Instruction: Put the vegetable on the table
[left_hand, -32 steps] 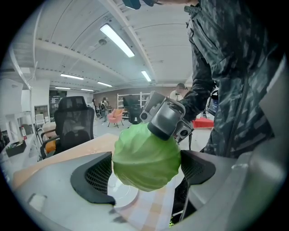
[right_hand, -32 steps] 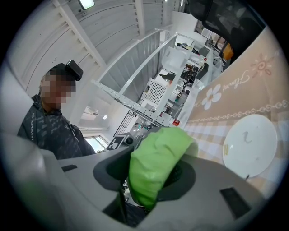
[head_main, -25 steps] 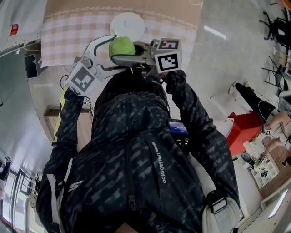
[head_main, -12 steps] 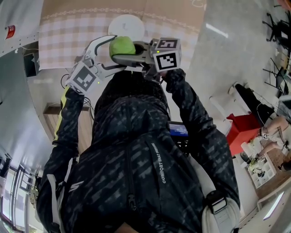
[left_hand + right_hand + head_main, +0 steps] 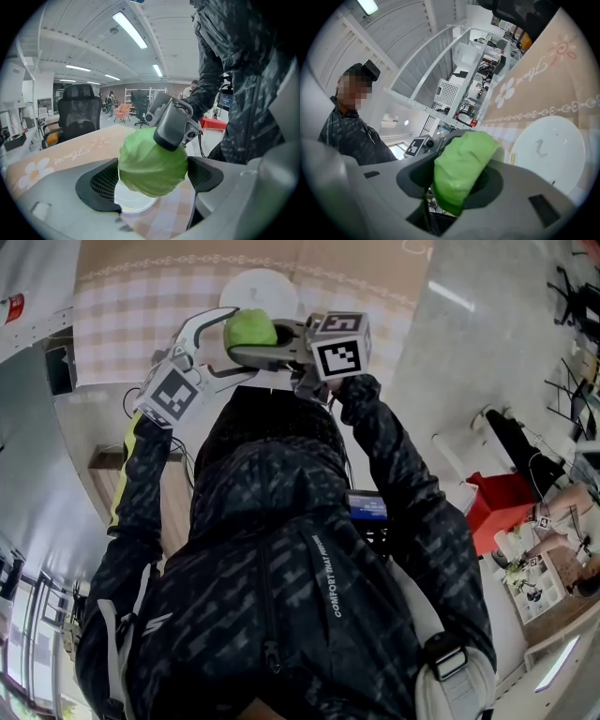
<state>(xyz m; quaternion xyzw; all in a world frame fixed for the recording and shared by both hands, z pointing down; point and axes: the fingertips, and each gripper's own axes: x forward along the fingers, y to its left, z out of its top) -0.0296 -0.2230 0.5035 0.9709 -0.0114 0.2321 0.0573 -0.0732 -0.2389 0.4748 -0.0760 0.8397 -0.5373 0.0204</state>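
A green cabbage-like vegetable (image 5: 250,329) (image 5: 152,164) (image 5: 461,168) hangs in the air above the near edge of the table (image 5: 122,306). My right gripper (image 5: 255,345) (image 5: 459,187) reaches in from the right and is shut on it, one jaw across its top. My left gripper (image 5: 227,338) (image 5: 152,180) comes in from the left; its two black pads (image 5: 101,183) sit against the vegetable's sides. A white plate (image 5: 265,287) (image 5: 133,201) (image 5: 551,154) lies on the checked cloth just beyond and below the vegetable.
The table carries a pink checked cloth with a floral border (image 5: 562,70). A black office chair (image 5: 79,112) stands behind it. My torso in a dark jacket (image 5: 281,549) fills the lower head view. A red object (image 5: 497,507) is on the floor at right.
Both grippers and the vegetable have drifted slightly toward the plate. The grip on the vegetable looks the same.
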